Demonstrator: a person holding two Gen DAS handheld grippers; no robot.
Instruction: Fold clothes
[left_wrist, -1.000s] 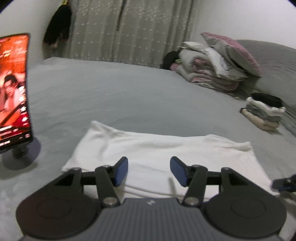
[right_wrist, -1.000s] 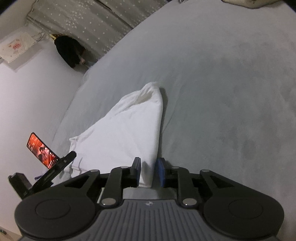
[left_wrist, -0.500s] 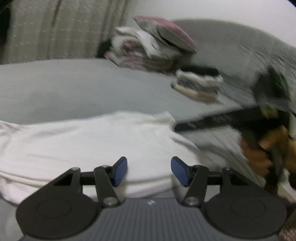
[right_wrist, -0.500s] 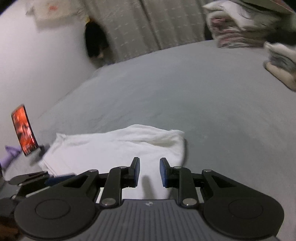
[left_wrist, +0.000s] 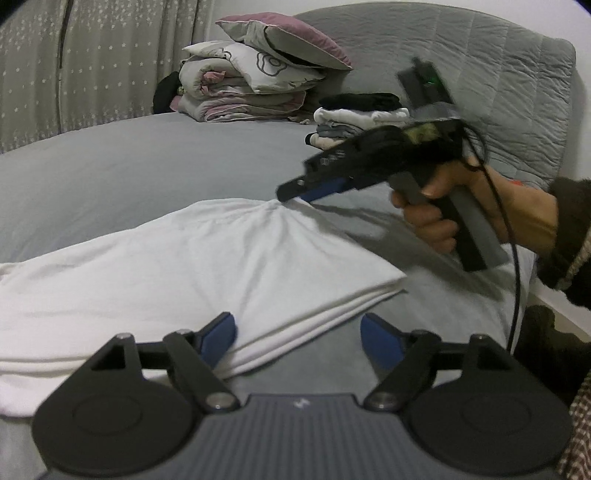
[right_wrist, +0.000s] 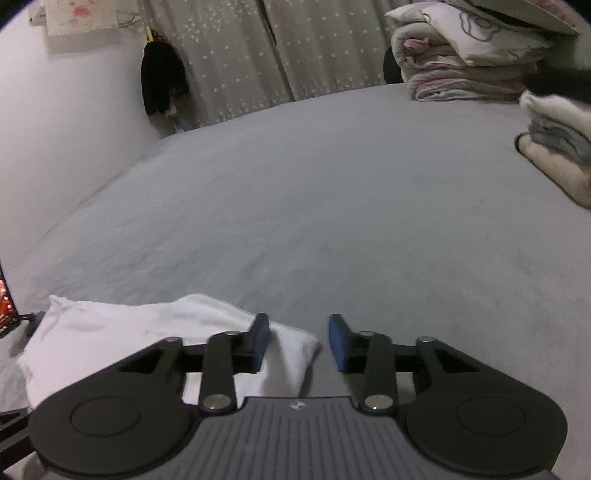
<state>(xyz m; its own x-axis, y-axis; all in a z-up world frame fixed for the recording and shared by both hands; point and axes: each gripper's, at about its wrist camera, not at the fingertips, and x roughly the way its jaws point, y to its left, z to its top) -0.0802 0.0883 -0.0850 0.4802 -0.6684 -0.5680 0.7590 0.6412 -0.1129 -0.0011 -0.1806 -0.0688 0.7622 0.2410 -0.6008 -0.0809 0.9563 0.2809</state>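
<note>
phone: only a sliver of my phone (right_wrist: 5, 299) shows at the far left of the R wrist view now; 1 s ago it stood big in the L view, so I've swung both cams rightward.
shirt: white shirt (left_wrist: 177, 266) lies on the grey bed (left_wrist: 110, 158), folded into a long band w/ stacked layers showing at the near-right edge. Was flat a sec ago; now the far-right corner is puckered up where the R tool touches it.
left tool: my left tool (left_wrist: 299, 343) is spread wide, nothing in it, hovering at the shirt's near-right corner; left pad on the cloth edge, right pad over bare bed. Same gap as 1 s ago.
right tool: right tool (left_wrist: 295, 190) has gone from the near end, jaws almost together, to the far-right corner. From its own cam the right tool (right_wrist: 299, 341) is parted, corner of shirt between the pads, not pinched. L view is blurred there, so I go by the wrist cam.
meaning: I judge both tools are lining up on the right end for the next fold, right-to-left. Grab not made yet.
done pile: folded clothes (left_wrist: 354, 118) sit well apart near the headboard (left_wrist: 480, 66), bedding stack (left_wrist: 251, 85) beyond.
</note>
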